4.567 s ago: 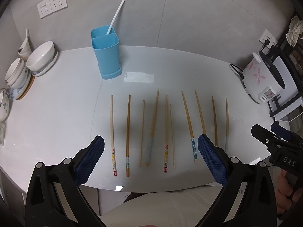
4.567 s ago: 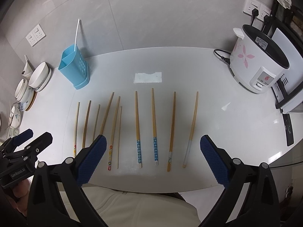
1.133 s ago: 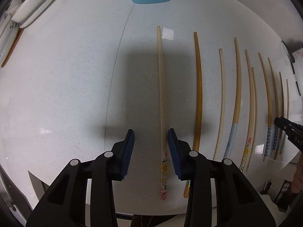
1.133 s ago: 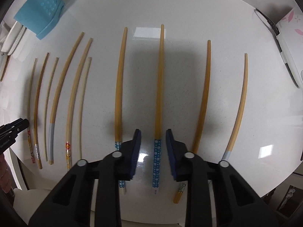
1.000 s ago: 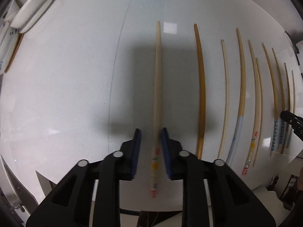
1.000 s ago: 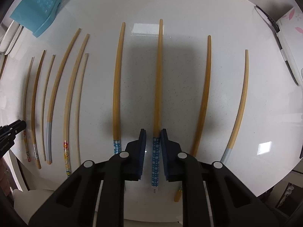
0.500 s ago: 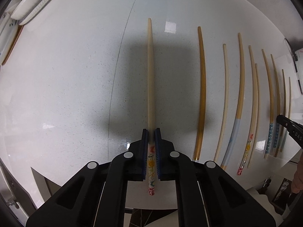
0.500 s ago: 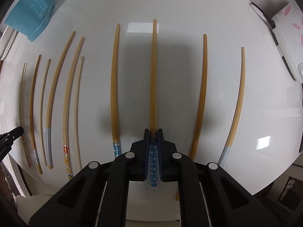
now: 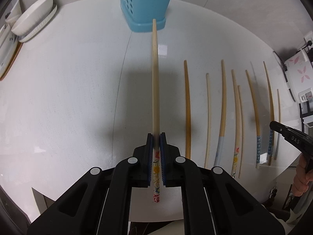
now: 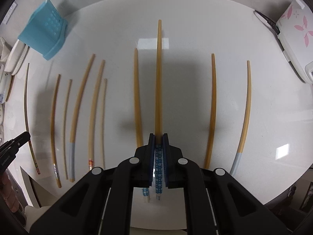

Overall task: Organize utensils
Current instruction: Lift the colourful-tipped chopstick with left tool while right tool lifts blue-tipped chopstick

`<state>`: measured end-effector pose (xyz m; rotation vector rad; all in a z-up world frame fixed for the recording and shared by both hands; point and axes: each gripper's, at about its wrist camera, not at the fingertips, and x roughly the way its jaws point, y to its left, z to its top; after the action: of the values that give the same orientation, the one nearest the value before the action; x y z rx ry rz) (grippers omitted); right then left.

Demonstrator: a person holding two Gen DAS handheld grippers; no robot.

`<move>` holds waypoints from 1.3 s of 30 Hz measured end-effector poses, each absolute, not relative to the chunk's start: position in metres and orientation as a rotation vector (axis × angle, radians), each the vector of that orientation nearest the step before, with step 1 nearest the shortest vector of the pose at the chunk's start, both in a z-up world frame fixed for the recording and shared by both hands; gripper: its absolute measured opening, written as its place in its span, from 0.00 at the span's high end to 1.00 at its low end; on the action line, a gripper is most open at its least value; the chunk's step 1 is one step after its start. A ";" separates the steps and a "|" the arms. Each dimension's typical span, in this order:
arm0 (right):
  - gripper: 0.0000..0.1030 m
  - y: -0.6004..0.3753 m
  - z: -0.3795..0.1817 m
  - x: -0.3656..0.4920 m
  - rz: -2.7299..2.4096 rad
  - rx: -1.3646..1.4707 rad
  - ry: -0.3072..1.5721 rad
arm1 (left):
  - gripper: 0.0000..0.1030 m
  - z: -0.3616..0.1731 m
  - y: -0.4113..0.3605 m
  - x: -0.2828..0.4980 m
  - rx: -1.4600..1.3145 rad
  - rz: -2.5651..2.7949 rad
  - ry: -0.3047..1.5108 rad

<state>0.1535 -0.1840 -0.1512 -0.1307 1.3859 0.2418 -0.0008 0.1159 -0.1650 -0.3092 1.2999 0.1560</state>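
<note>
The table (image 9: 58, 101) is viewed closely from above by both wrist cameras, facing forward; the chopstick row (image 10: 93, 113) is shared.

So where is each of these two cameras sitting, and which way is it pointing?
Left wrist view: rides on the left claw, looking along the flower-patterned chopstick it grips toward the blue plastic utensil holder.
Right wrist view: rides on the right claw, looking along its blue-dotted chopstick over the white table.
Both show the holder and the row of chopsticks.
</note>
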 end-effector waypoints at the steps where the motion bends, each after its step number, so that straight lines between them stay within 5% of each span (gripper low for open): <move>1: 0.93 -0.184 -0.147 0.153 0.248 -0.126 1.374 | 0.94 -0.161 0.117 -0.003 -0.308 0.148 1.283; 12: 0.93 -0.154 -0.114 0.149 0.298 -0.059 1.232 | 0.94 -0.096 0.145 0.010 -0.284 0.099 1.135; 39: 0.93 -0.061 -0.027 0.162 0.462 0.008 0.895 | 0.94 -0.028 0.169 0.074 -0.248 0.045 0.800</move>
<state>0.1621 -0.0607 -0.0267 0.0085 0.8952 0.4617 0.0744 0.1694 -0.0280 -0.2480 0.8001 0.0450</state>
